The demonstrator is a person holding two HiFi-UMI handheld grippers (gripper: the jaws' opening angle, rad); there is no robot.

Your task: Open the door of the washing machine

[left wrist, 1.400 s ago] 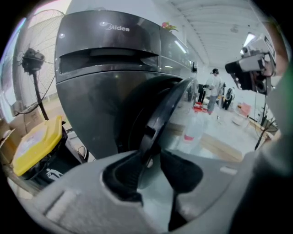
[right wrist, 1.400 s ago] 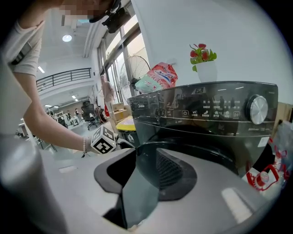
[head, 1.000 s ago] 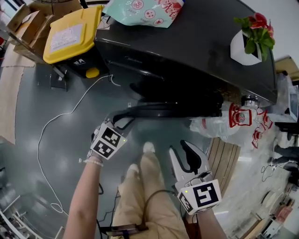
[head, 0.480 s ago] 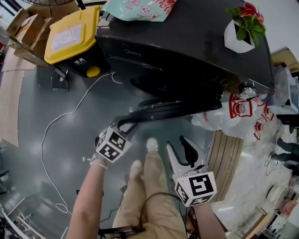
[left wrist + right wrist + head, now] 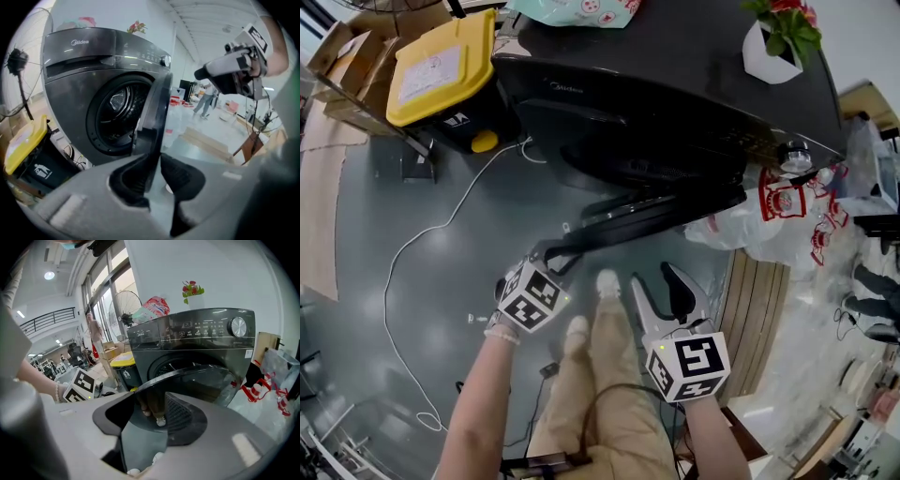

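As it swings, the door point(image 5: 675, 208) stands wider than before.

1. In the head view the washing machine point(image 5: 675, 66) only shows its top, so the drum opening is hidden underneath. The door point(image 5: 666, 211) shows edge-on and nothing more.
2. The printed packet point(image 5: 577, 9) lying on top gets chopped by the upper edge. Same deal for the flowers in the white pot point(image 5: 773, 52).
3. The cardboard boxes point(image 5: 347, 56) run off the left edge.
4. The control panel point(image 5: 201, 329) print in the right gripper view is way too tiny to read.
5. The people point(image 5: 206, 99) far back in the left gripper view are just blurry specks.
6. The fan point(image 5: 16, 61) is half lost in that view's dark rim.
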